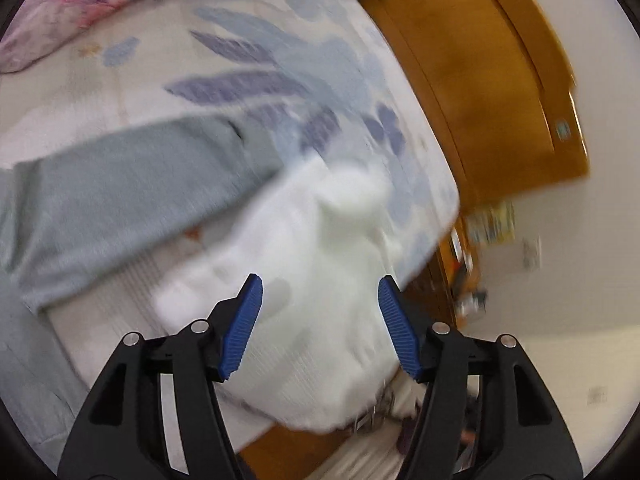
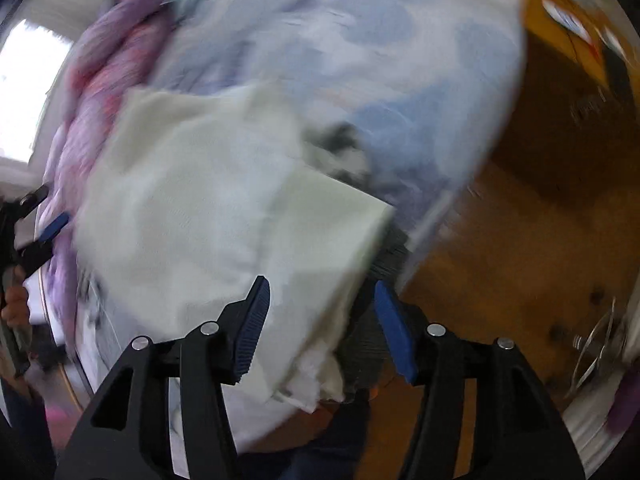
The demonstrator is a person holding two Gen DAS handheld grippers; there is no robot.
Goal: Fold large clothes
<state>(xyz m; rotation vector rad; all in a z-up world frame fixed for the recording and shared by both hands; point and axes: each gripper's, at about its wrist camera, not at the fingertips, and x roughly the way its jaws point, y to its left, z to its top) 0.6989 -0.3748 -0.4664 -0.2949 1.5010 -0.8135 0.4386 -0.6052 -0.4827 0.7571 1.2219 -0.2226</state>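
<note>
Left wrist view, blurry: my left gripper (image 1: 320,320) has its blue fingers (image 1: 244,328) spread with nothing pinched, hanging over a white garment (image 1: 304,240) that lies on the leaf-print bedsheet (image 1: 280,80) near the bed's corner, a grey-green garment (image 1: 120,200) stretched just beside it, wooden bed frame (image 1: 500,100) beyond. Right wrist view, also smeared: my right gripper (image 2: 320,328) is spread too, gripping nothing, above a pale folded cloth (image 2: 200,200) on the same sheet, whose edge lies between the fingers; the left gripper (image 2: 44,232) shows at the far left edge.
</note>
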